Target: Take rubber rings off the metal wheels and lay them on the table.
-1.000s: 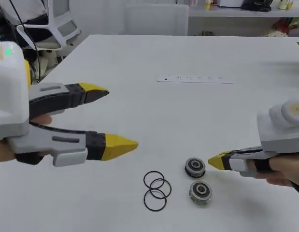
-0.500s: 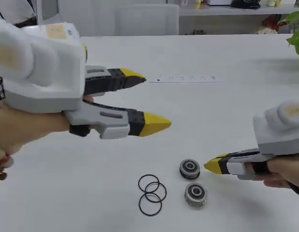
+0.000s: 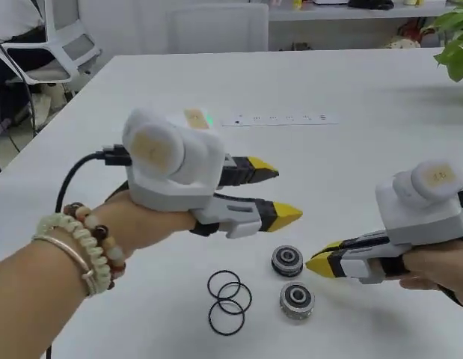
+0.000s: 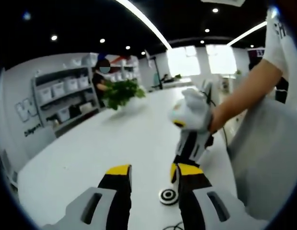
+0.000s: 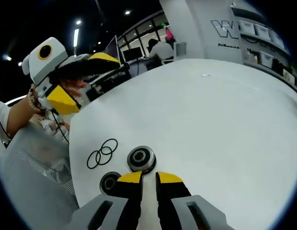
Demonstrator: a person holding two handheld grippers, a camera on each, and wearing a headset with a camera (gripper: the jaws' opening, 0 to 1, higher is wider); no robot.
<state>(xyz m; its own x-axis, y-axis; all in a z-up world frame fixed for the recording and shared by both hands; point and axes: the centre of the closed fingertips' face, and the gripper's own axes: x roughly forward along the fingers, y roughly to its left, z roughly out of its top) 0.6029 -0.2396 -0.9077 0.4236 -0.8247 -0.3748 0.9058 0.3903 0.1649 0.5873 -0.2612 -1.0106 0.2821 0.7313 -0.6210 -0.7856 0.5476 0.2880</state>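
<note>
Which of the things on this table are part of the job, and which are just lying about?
Part of the job:
- farther metal wheel
- nearer metal wheel
- three black rubber rings, lying overlapped on the table beside the wheels
- left gripper
- right gripper

Just lying about:
- white power strip
- leafy plant
- office chair

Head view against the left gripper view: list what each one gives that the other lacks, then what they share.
Head view: three overlapping rubber rings, the nearer metal wheel, a power strip, bead bracelets on the person's wrist. Left gripper view: wall shelves with storage bins, ceiling light strips. Shared: the open left gripper, the right gripper, the farther metal wheel by its tip, the leafy plant, the white table.
</note>
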